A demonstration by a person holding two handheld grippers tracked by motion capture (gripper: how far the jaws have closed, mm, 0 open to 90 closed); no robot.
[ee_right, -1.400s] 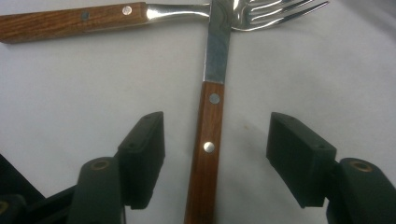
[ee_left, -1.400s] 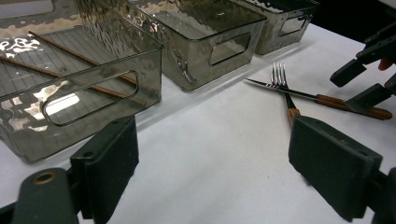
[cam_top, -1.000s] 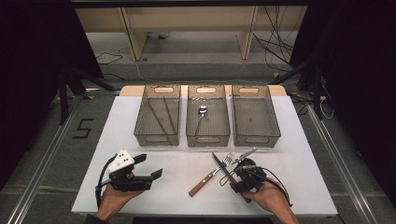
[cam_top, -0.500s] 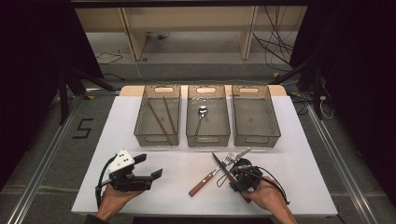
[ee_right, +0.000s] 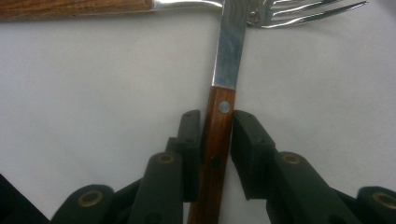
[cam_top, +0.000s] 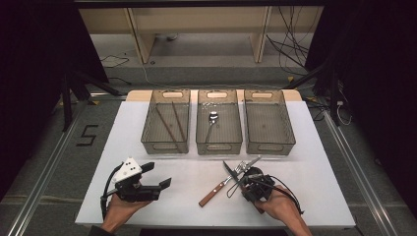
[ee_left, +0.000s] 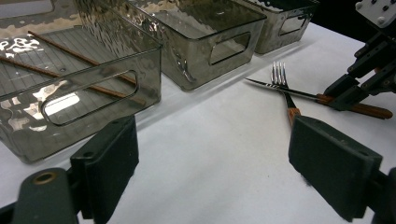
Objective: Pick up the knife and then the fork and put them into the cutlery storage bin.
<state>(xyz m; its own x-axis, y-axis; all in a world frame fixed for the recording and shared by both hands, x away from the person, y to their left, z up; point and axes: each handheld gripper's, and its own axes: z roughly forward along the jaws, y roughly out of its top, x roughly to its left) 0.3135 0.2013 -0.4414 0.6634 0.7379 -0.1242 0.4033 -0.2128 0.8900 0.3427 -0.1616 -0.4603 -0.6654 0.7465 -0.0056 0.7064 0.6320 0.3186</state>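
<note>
Right gripper closer; wood-handled knife.

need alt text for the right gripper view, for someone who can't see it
Two black jaws close around the wooden handle of a knife lying on a white table, its steel blade pointing away. At the top edge, a fork with a wooden handle lies crosswise, crossing the knife's blade.

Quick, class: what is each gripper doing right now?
Left gripper: open, holding nothing.
Right gripper: jaws closed around the knife handle.
</note>
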